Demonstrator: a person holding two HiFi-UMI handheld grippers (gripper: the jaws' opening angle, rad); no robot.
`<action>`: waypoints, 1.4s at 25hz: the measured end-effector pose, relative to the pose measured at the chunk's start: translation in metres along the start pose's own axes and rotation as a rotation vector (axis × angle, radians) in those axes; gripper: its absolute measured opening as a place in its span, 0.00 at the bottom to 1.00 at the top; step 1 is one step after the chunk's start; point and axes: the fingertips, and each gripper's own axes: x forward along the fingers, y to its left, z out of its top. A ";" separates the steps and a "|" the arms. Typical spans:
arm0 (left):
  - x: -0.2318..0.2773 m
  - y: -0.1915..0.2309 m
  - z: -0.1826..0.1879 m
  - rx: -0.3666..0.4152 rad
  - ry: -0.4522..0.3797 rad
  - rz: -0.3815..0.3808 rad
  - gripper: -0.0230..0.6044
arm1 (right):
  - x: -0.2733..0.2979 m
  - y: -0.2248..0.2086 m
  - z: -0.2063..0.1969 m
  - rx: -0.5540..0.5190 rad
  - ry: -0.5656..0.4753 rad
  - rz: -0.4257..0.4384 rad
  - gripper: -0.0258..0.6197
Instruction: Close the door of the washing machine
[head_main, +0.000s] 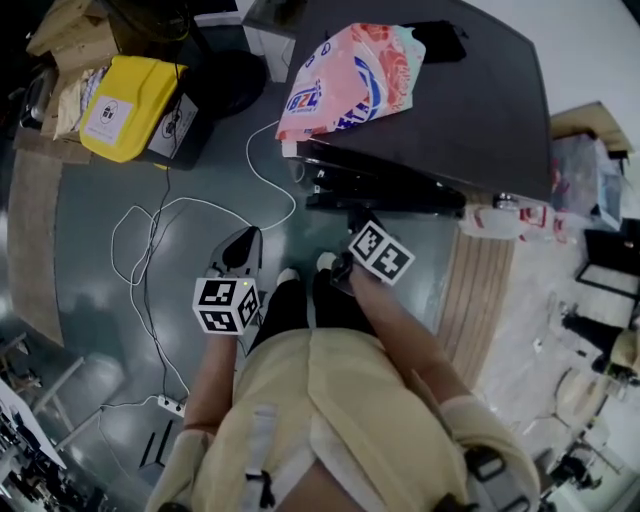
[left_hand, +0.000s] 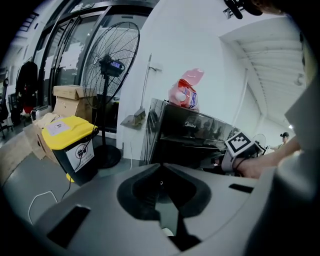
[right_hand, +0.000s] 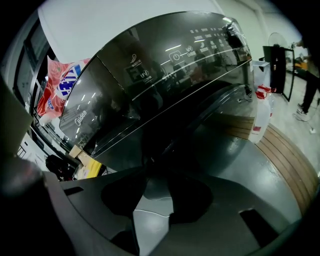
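The dark washing machine stands at the top of the head view with a pink detergent bag on its lid. Its dark front and door fill the right gripper view; whether the door is latched I cannot tell. My right gripper is at the machine's front, just under its edge. Its jaws stand apart, with floor showing between them and nothing clearly gripped. My left gripper hangs over the floor left of the machine, jaws together and empty. The left gripper view shows the machine and the right hand beside it.
A yellow-lidded bin and cardboard boxes stand to the left, by a pedestal fan. A white cable loops over the floor to a power strip. A white bottle stands on wooden flooring right of the machine.
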 end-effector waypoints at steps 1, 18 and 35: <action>0.000 0.000 0.000 -0.003 -0.002 0.003 0.06 | 0.001 0.001 0.001 -0.004 -0.001 0.001 0.24; -0.001 -0.001 0.004 -0.010 -0.009 0.017 0.06 | 0.015 0.005 0.012 -0.069 -0.011 0.010 0.24; -0.003 -0.020 0.013 0.035 -0.023 -0.065 0.06 | 0.006 0.006 0.012 -0.214 0.000 0.043 0.24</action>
